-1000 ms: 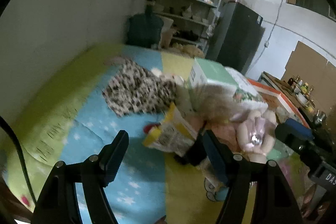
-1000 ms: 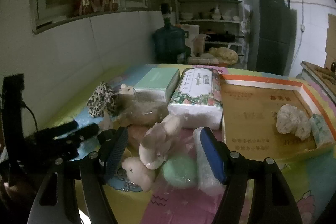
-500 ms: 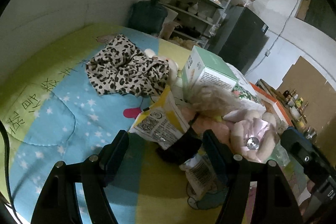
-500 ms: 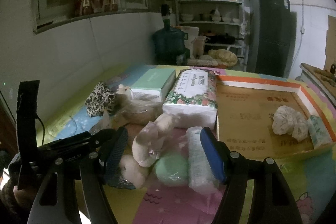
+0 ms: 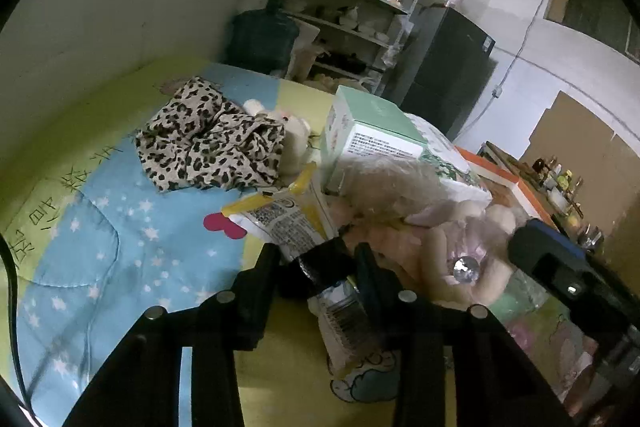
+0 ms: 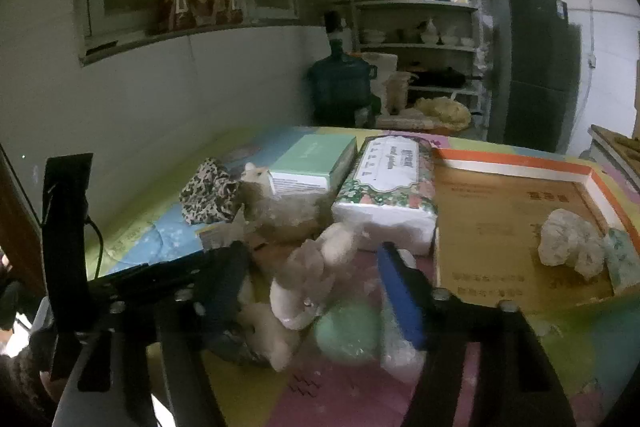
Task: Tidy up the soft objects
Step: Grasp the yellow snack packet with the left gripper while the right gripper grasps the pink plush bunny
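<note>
My left gripper [image 5: 316, 259] has its jaws closing around a dark soft object [image 5: 320, 263] that lies against a yellow-edged packet [image 5: 280, 215]; the thing sits between the fingers, but I cannot tell if the pads press it yet. My right gripper [image 6: 312, 275] is also closing, with a cream plush toy [image 6: 308, 275] and a pale green soft piece [image 6: 348, 331] between its fingers, pads apart from them. The pile crowds the mat's [image 5: 120, 247] middle. A leopard-print cloth [image 5: 208, 143] lies beyond the pile, the mint box [image 6: 312, 163] and tissue pack [image 6: 388, 195] behind it. Bare mat stays open left of the left gripper. The orange-rimmed tray [image 6: 512, 163] right of the pile has bare floor, a white wad [image 6: 568, 243] near its right wall.
</note>
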Available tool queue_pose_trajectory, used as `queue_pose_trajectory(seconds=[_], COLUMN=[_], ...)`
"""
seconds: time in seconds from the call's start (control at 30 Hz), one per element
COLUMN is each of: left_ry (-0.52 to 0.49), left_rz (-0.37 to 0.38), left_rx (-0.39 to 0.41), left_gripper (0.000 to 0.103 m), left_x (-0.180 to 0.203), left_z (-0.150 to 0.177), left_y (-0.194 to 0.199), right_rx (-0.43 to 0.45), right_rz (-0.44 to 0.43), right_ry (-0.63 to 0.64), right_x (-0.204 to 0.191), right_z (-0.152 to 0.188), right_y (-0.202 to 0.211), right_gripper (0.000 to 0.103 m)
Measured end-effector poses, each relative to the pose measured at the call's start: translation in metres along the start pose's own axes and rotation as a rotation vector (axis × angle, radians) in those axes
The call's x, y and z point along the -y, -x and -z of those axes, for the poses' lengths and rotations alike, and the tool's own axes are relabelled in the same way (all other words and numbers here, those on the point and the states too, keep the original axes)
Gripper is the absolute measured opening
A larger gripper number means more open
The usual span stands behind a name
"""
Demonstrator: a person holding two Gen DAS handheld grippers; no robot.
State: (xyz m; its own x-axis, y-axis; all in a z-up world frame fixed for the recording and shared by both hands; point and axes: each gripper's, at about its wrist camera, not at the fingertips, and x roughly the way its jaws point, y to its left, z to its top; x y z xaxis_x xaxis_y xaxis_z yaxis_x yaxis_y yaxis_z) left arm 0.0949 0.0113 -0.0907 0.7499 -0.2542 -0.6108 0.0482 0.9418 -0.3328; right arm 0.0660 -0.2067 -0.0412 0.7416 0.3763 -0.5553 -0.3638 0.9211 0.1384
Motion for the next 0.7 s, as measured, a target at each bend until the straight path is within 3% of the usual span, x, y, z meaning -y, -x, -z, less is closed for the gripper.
queue_pose_trajectory(seconds=[0.1, 0.3, 0.7], left_ry=[0.012, 0.003, 0.004], left_rz=[0.019, 0.021, 0.009], left_rx=[-0.003, 0.010, 0.052], left_gripper=[0.037, 0.036, 0.034], left_x=[-0.004, -0.008, -0.012], left_z=[-0.002, 0.001, -0.004], left_y=[0.001, 0.006, 0.022], right_rx=[-0.025, -0.057, -0.018], right_rz=[-0.008, 0.024, 0.011], right_ry=[0.007, 0.032, 0.023], right_x=[-0.002, -0.005, -0.005], right_z=[-0.001, 0.000, -0.004], right_y=[-0.008, -0.020, -0.014], right_gripper=[0.041, 0.026, 0.013])
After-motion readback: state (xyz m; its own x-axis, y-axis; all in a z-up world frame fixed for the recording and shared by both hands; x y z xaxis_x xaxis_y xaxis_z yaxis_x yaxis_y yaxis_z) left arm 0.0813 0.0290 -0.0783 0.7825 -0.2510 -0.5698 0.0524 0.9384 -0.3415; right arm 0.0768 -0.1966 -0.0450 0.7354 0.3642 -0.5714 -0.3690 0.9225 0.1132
